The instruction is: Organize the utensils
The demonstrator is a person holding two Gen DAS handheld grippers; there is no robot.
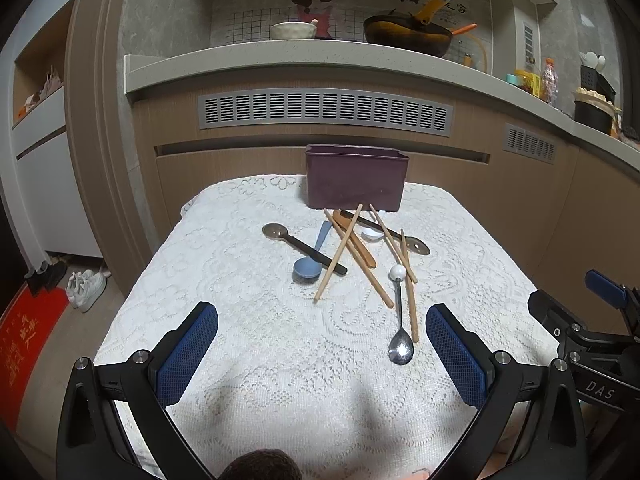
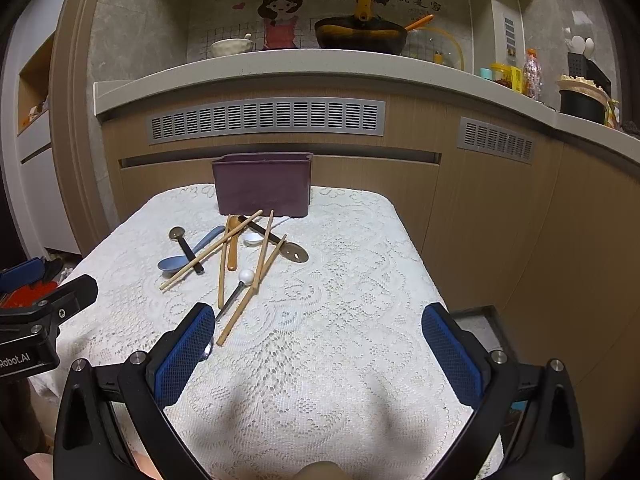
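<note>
While both tools hang above the near edge of the lace-covered surface [image 1: 248, 360], nothing is gripped: L gripper [image 1: 322, 354] has its blue-padded fingers [image 1: 186, 354] spread wide w/ only cloth between them; R gripper [image 2: 318, 354] likewise, fingers [image 2: 452, 354] fully apart & empty. Utensils lie in a loose heap at mid-surface, just in front of the purple bin [image 1: 356, 178], which stands upright at the far edge. Heap incl. wooden chopsticks [image 1: 340, 254] crossing one another, a blue spoon [image 1: 308, 266] w/ bowl toward the cameras, a black-handled spoon [image 1: 304, 248] lying over the blue one's handle, an orange-brown spoon [image 1: 356, 240] under the chopsticks, a small white spoon [image 1: 372, 234] near the bin. A metal spoon w/ white ball end [image 1: 400, 320] lies nearest the grippers, bowl toward the cameras; in R wrist view its bowl is partly hidden behind the left finger. Kitchen counter [image 1: 280, 60] w/ a wok [image 1: 404, 34] and a bowl [image 1: 292, 30] behind
</note>
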